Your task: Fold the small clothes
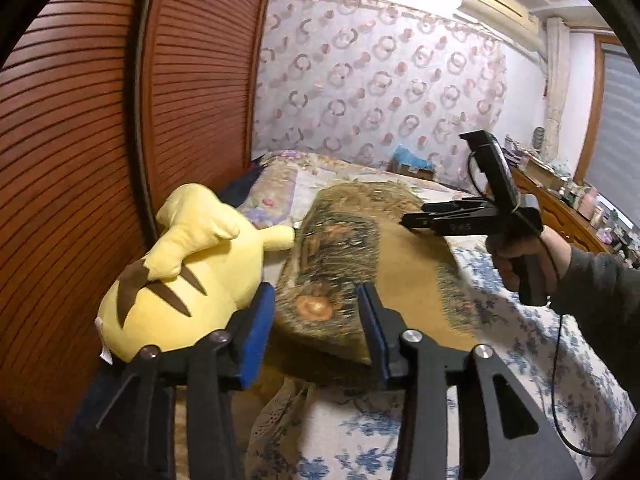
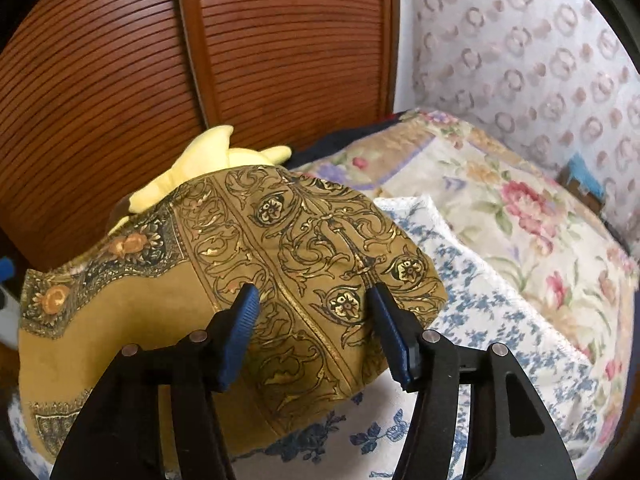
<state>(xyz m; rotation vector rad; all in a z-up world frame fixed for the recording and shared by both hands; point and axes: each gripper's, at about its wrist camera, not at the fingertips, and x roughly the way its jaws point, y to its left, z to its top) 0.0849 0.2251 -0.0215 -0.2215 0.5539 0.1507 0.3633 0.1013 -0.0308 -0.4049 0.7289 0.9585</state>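
A mustard cloth (image 1: 336,248) with dark scrollwork and orange flowers lies humped on the bed, blurred in the left wrist view. My left gripper (image 1: 316,300) stands open just in front of its near edge, blue pads apart and not pressing on it. In the right wrist view the same cloth (image 2: 312,220) spreads under my right gripper (image 2: 314,292), which is open above it with nothing pinched. The right gripper (image 1: 404,220) also shows at the cloth's far side, held by a hand (image 1: 516,256) in a dark sleeve.
A yellow plush toy (image 1: 192,272) (image 2: 216,152) lies left of the cloth against brown louvred doors (image 1: 120,120) (image 2: 240,60). The bed has a blue-flowered sheet (image 1: 520,340) (image 2: 500,320) and a floral quilt (image 2: 500,208). A cluttered dresser (image 1: 560,196) stands at the right.
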